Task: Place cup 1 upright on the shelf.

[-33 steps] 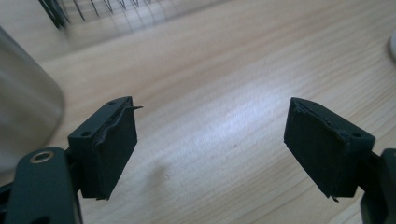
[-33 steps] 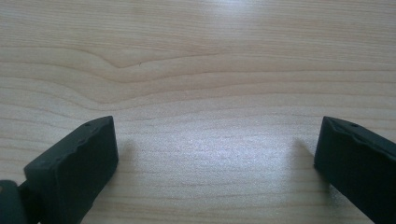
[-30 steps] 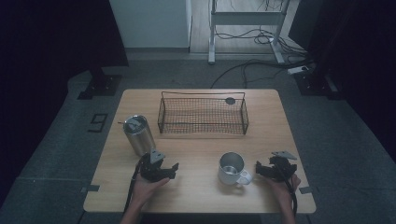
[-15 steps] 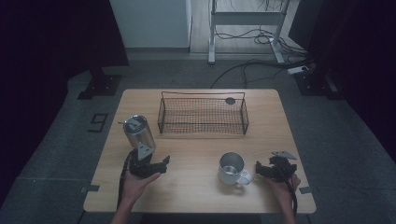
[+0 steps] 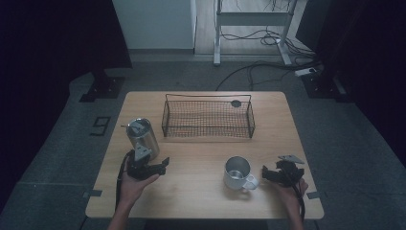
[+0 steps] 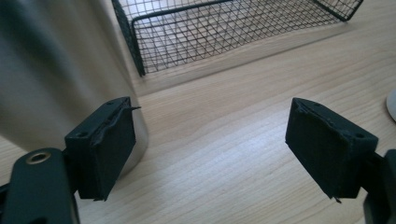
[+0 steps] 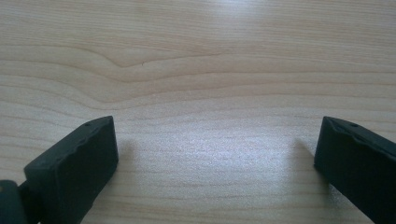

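1. A black wire basket [image 5: 208, 117] stands at the far middle of the wooden table [image 5: 201, 191]; a small dark round thing [image 5: 236, 103] shows at its far right corner, though whether it lies in the basket or on the table behind it cannot be told
2. A steel tumbler [image 5: 142, 135] stands upright near the table's left edge, just left of the basket; what is in it cannot be made out
3. A metal mug [image 5: 238, 173] with a white handle stands at the near right of the table, its handle turned toward the right gripper; its inside looks bare and shiny
4. The left gripper [image 5: 155, 168] sits just in front of the tumbler's foot, and its jaws have just been opening
5. In the left gripper view the jaws stand spread wide with bare wood between them; the tumbler [image 6: 56, 74] rises right behind the left-hand pad [image 6: 109, 144], and whether the two touch cannot be told
6. The right gripper [image 5: 268, 175] rests just beside the mug's handle, apart from it
7. In the right gripper view its jaws are spread wide over bare table, holding nothing
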The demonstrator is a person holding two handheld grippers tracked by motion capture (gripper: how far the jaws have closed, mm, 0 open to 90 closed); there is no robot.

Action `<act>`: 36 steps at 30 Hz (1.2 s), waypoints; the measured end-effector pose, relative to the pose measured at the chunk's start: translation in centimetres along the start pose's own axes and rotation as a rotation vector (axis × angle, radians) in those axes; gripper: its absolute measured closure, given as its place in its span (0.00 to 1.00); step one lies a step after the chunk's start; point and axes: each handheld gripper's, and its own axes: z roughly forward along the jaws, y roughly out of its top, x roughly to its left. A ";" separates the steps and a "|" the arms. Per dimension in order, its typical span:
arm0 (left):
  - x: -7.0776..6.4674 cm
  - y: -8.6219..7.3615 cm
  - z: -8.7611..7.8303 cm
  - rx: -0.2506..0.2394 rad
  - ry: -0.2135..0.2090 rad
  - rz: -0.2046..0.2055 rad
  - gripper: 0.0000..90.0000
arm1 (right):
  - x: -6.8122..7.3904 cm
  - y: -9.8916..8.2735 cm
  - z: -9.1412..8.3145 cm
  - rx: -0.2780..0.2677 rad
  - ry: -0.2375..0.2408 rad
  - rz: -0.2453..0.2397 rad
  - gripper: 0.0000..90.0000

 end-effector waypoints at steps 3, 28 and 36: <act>0.6 0.1 -0.4 -0.011 0.012 -0.011 0.18 | 0.0 0.0 0.0 0.000 0.000 0.000 0.00; 4.8 -0.3 -1.3 -0.029 0.070 -0.081 0.15 | 0.0 0.0 0.0 0.000 0.000 0.000 0.00; 5.6 -0.2 -0.9 -0.027 0.070 -0.083 0.11 | 0.0 0.0 0.0 0.000 0.000 0.000 0.00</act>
